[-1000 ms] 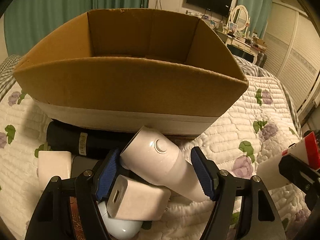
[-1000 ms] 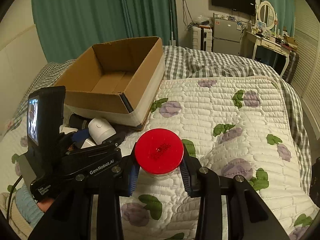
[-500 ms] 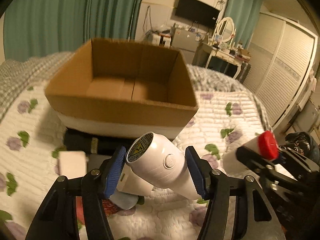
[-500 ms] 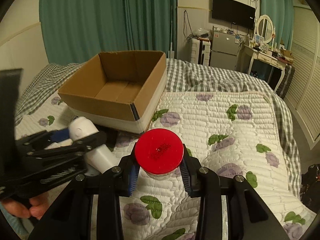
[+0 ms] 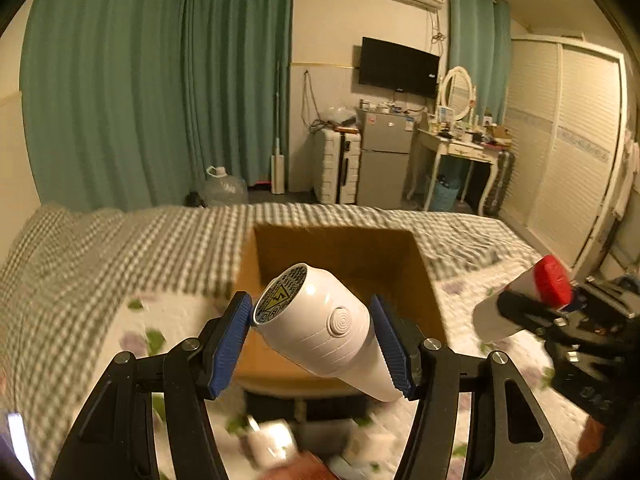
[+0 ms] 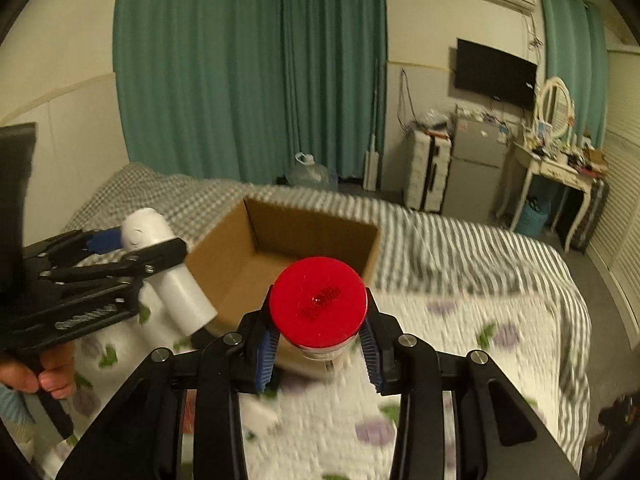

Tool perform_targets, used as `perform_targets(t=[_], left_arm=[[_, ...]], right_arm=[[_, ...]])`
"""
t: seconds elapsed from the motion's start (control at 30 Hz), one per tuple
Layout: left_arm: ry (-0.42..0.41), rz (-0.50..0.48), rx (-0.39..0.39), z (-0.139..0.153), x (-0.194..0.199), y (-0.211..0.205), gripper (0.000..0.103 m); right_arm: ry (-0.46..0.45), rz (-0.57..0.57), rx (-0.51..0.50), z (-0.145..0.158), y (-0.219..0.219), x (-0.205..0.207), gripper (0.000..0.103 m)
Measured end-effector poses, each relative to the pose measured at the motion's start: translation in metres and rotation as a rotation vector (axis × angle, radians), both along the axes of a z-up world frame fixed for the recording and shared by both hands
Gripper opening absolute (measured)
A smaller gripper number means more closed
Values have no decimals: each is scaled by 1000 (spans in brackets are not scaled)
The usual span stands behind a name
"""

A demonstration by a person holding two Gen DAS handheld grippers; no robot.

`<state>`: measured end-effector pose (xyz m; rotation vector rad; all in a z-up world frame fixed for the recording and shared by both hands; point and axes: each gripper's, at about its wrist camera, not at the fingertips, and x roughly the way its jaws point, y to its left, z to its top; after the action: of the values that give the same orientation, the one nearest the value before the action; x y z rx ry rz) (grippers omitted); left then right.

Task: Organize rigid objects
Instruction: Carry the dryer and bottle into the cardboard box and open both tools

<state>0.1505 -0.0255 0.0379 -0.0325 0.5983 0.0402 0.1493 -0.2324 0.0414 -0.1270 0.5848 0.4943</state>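
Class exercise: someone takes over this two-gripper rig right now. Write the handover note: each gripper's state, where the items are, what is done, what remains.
Left gripper: shut on the white cylindrical device, held in the air in front of the cardboard box.
Right gripper: shut on the red-lidded jar, also lifted, near the box.
Box: open on the bed; the part of its floor that shows is bare.
Done: both items picked up.
Left: put both in the box, then the blurred small items on the quilt below the left gripper.
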Motion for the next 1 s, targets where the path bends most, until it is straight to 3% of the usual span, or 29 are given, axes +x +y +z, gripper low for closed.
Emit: perform_targets(t=[0.13,0.37,0.5,0.8,0.83,0.93,1.0], left_arm=[[48,-20,30,-23,43,10,62],[70,-50,54,-66,79,14,65],[73,-36,93,-72,88,15,65],[50,-7,46,-65,70,28,65],[47,-5,46,-63,66,27,65],[34,2,40,-57,55,29,65],[25,8,36,-53,45,30,65]], right_arm=[[-4,13,6,-3,20,28,36],[64,19,-17,-44,32,67,36],[120,33,-57,-65,43,78,36],[166,24,-64,-82,55,83,36],[169,16,-54,-82,54,84,38],[127,4,1,-69,45,76,61],[97,-1,13,-59,39,71,62]])
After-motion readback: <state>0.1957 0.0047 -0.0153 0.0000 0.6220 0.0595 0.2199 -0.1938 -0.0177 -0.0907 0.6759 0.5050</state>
